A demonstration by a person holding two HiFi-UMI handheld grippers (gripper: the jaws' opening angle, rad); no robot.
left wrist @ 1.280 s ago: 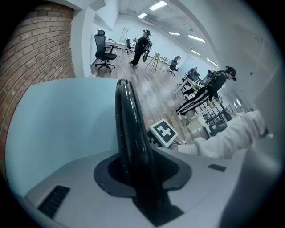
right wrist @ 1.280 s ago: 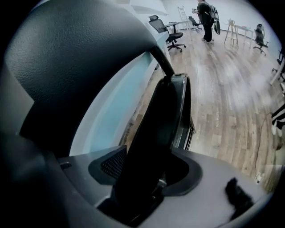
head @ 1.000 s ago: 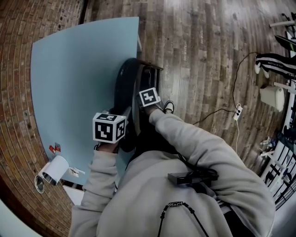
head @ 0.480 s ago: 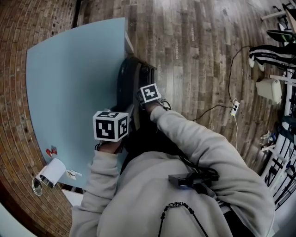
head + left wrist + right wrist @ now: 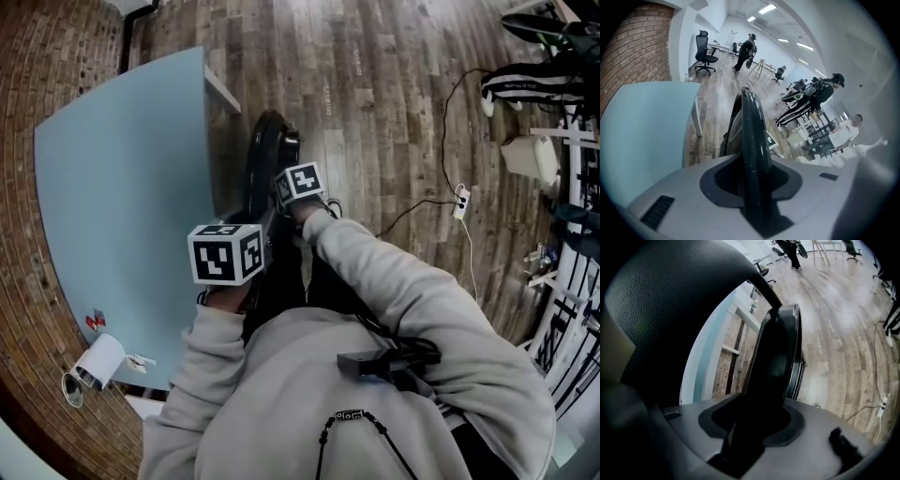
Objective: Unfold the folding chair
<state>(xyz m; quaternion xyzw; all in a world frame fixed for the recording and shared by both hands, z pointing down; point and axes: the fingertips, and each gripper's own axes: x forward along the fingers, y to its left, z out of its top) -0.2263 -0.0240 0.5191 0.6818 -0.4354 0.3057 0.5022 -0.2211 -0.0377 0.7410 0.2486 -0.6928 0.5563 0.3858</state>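
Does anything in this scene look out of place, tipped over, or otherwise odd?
A white cup-like thing lies on its side by the near edge of the light blue table. A cable with a power strip trails loose over the wooden floor. Nothing looks damaged.

The wood floor (image 5: 375,94) bears a blue table (image 5: 122,206) and a power strip (image 5: 459,200).

On my left I see a pale blue table top (image 5: 122,187), with a white cup (image 5: 94,361) lying on its side at its near corner and two small red bits (image 5: 96,321) near it. Wood plank floor (image 5: 394,94) spreads ahead of me, and a white power strip (image 5: 459,199) lies on it with cables running to it. Far off, a black office chair (image 5: 705,47) stands by a brick wall (image 5: 637,42).
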